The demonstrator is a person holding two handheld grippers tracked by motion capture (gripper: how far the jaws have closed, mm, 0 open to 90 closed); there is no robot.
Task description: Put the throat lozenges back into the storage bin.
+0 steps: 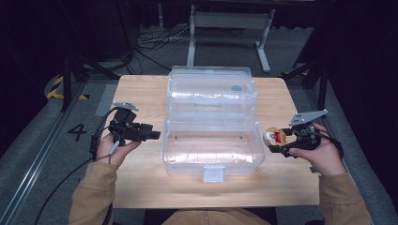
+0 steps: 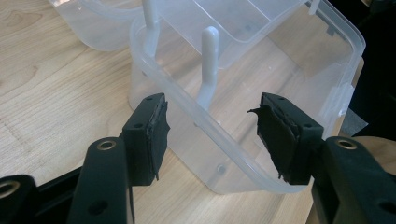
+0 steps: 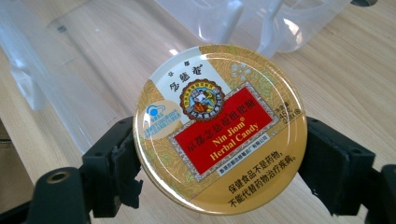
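A clear plastic storage box (image 1: 212,152) stands open in the middle of the wooden table, its lid (image 1: 211,91) folded back behind it. My right gripper (image 1: 277,140) hovers just right of the box, shut on a round gold candy tin (image 1: 273,136) with a red label; the tin (image 3: 219,128) faces the camera, pinched at its edges by both jaws. My left gripper (image 1: 155,135) is held at the box's left side, open with nothing between its jaws. In the left gripper view the gripper (image 2: 210,135) straddles the box's rim (image 2: 205,116) without touching it.
The wooden table (image 1: 141,93) has bare surface left and right of the box. A latch tab (image 1: 213,174) sticks out at the box's front. White hinge arms (image 2: 208,65) rise inside the box. Beyond the table are a white frame's legs (image 1: 225,33) and floor cables (image 1: 155,44).
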